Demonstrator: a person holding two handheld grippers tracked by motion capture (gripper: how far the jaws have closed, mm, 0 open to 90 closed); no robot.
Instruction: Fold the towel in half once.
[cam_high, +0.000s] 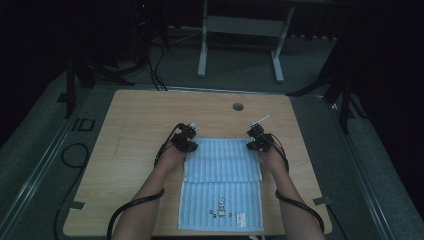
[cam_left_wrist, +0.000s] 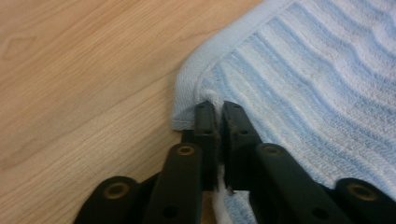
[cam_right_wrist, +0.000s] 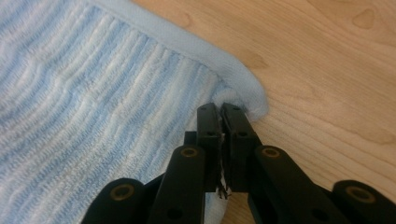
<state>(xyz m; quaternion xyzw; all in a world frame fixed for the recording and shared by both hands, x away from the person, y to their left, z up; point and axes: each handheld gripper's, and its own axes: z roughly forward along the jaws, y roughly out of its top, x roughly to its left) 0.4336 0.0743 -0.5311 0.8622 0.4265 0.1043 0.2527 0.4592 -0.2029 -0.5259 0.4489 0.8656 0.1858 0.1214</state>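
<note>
We've got a light blue striped towel (cam_high: 222, 185) lying flat on the wooden table (cam_high: 140, 115), folded partway so a doubled upper section sits over the lower one, with a small printed motif and label near the edge closest to the person. Left gripper (cam_high: 186, 141) sits at the far left corner of the folded part, right gripper (cam_high: 258, 140) at the far right corner, well apart, with the towel spanning between them. In the left gripper view the left gripper (cam_left_wrist: 218, 108) has its jaws squeezed nearly together with a pinch of white terry and the hemmed corner of the towel (cam_left_wrist: 299, 79) caught between them; a wisp of fabric pokes out below the pads. Same story in the right gripper view: right gripper (cam_right_wrist: 219, 109) pinched tight on the rounded hem corner of the towel (cam_right_wrist: 93, 93), threads showing in the slit. So both tongs are clamped on cloth, not empty. We judge the towel soft, limp and light: it'll drape and sag in the middle once lifted and won't hold shape. Terry loops look grippy, so slip risk seems low, and it's not fragile. The thick hem at the corners is the best place to hold, since it gives the pads bulk. Both layers may not be caught; we can't tell from these views how many plies are inside each pinch.
</note>
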